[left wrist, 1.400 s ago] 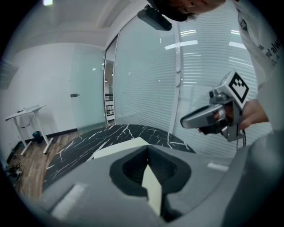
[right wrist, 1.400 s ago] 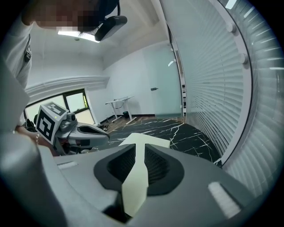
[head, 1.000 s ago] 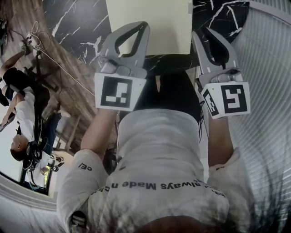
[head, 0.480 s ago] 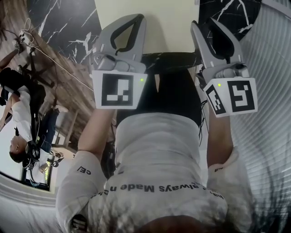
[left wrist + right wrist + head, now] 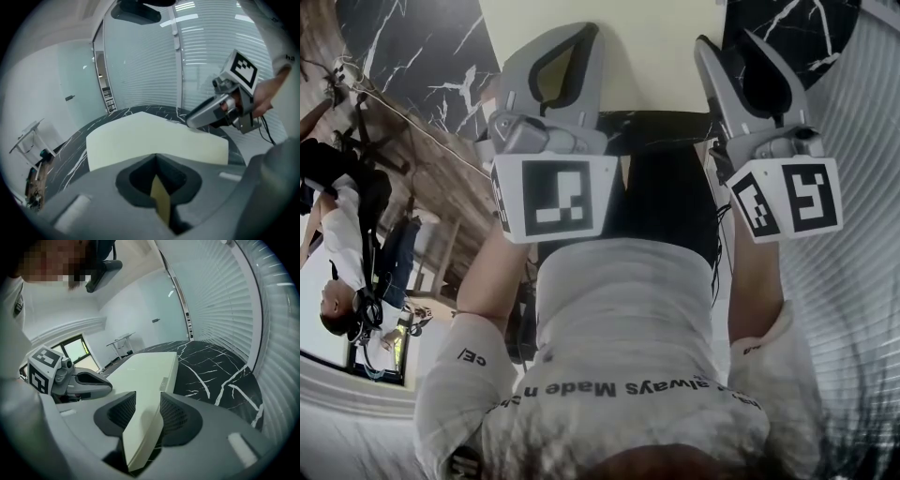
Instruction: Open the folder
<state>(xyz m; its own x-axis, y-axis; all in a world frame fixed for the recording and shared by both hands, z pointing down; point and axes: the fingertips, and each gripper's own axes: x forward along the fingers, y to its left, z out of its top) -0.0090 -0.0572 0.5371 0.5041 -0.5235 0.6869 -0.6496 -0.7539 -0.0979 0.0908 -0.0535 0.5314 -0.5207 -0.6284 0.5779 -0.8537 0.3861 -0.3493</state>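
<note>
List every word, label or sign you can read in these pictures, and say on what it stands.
"always Made": white shirt, upside down; rest unreadable.
"CE/": left sleeve, upside down.
Right sleeve print: too small.
Left marker cube, right marker cube: patterns only.
Folder: nothing readable.

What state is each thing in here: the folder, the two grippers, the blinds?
Folder: closed, lying flat on the table.
Left gripper: shut, fingers tip to tip above the folder.
Right gripper: open, fingers have just been opening; the folder's edge shows between them, not pinched.
Blinds: lowered.
</note>
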